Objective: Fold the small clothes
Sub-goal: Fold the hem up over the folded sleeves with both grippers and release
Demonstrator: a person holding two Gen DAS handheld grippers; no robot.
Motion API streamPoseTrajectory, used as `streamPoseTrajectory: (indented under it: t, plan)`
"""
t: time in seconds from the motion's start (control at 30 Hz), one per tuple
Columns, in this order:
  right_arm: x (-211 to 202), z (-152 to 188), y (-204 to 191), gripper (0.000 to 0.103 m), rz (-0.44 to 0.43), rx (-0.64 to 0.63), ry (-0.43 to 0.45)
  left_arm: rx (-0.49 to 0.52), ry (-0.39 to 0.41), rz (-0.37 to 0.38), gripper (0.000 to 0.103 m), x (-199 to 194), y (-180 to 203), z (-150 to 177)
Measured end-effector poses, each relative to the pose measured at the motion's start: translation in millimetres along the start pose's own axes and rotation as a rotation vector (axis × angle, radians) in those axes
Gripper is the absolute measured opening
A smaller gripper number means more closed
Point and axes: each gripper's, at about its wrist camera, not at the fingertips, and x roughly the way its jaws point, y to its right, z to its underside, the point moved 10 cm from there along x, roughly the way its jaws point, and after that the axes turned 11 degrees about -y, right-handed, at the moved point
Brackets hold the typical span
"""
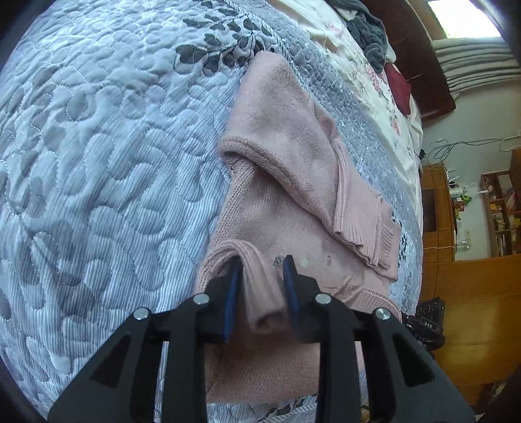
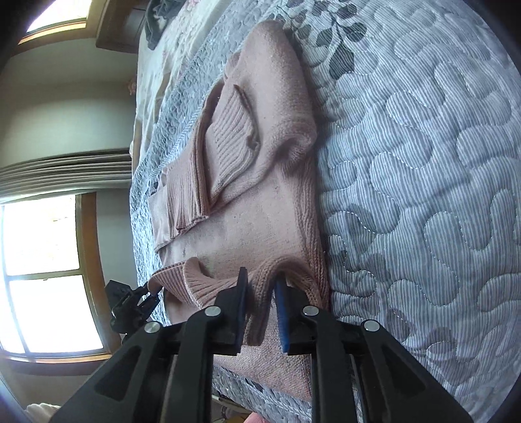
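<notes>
A small pink knit sweater (image 1: 286, 153) lies on a grey quilted bedspread (image 1: 107, 156), its sleeves folded over the body. My left gripper (image 1: 262, 268) is shut on a bunched fold at the sweater's near edge, lifted a little off the quilt. In the right wrist view the same sweater (image 2: 260, 201) stretches away from me, ribbed cuffs on top at the left. My right gripper (image 2: 260, 279) is shut on a ridge of the near hem. The left gripper (image 2: 130, 302) shows at the sweater's other near corner, holding cloth.
The quilt (image 2: 423, 179) spreads wide beside the sweater. A floral sheet (image 1: 368, 65) with a grey garment (image 1: 371, 29) and a dark red item (image 1: 399, 86) lies beyond. Wooden shelves (image 1: 498, 211) stand past the bed edge; a window (image 2: 42, 273) is at the left.
</notes>
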Motion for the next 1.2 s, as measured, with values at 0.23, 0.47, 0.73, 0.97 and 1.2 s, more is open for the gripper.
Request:
streamPoseTrajectory:
  t: [0.23, 0.47, 0.73, 0.97, 1.2]
  plan:
    - [-17, 1, -5, 0.045, 0.089, -0.028, 0.053, 0.068, 0.043, -0.077, 0.045, -32, 4, 0]
    - [-29, -6, -24, 0.050, 0.196, -0.154, 0.088, 0.240, 0.006, -0.224, 0.059, -16, 17, 0]
    - [10, -12, -56, 0.064, 0.426, -0.443, -0.002, 0.420, -0.014, -0.333, 0.065, -2, 34, -2]
    - [37, -12, -43, 0.067, 0.527, -0.510, -0.078, 0.476, -0.001, -0.315, 0.065, -19, 37, 4]
    - [36, -12, -39, 0.066, 0.545, -0.503, -0.068, 0.536, -0.056, -0.321, 0.065, 13, 41, -10]
